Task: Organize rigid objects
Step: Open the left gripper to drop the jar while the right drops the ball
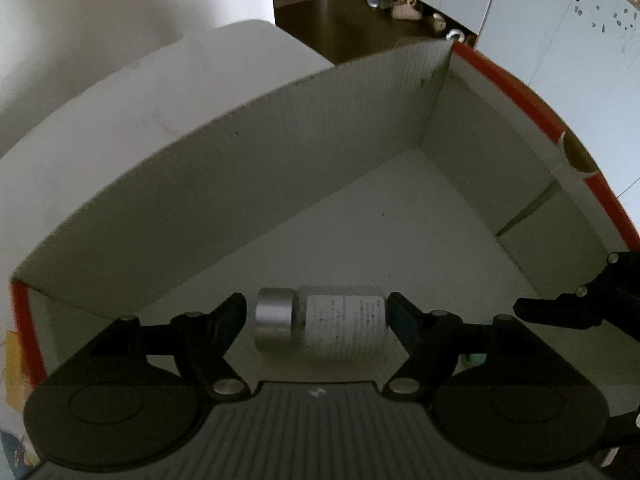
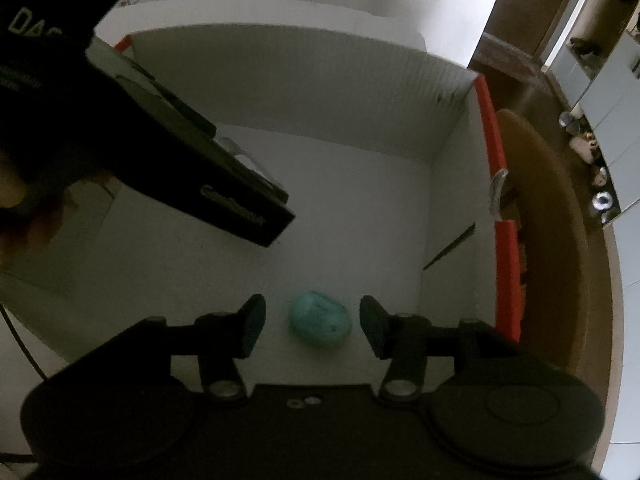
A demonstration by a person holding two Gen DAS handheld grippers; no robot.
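Two items in box [image 1: 280, 128]: bottle [image 1: 320, 326], teal egg [image 2: 320, 323].
Left gripper [image 1: 316, 316]: spread, bottle loose between.
Right gripper [image 2: 312, 326]: spread, egg free.
Left: unclear.

Both grippers point steeply downward. The left gripper [image 1: 316, 322] has its jaws spread apart; the right gripper [image 2: 312, 326] likewise, its jaws clear of contact.

From my remote feed: dim room, dark wooden floor [image 1: 320, 12], white cabinets [image 1: 560, 40], shoes [image 1: 406, 8] along their base.
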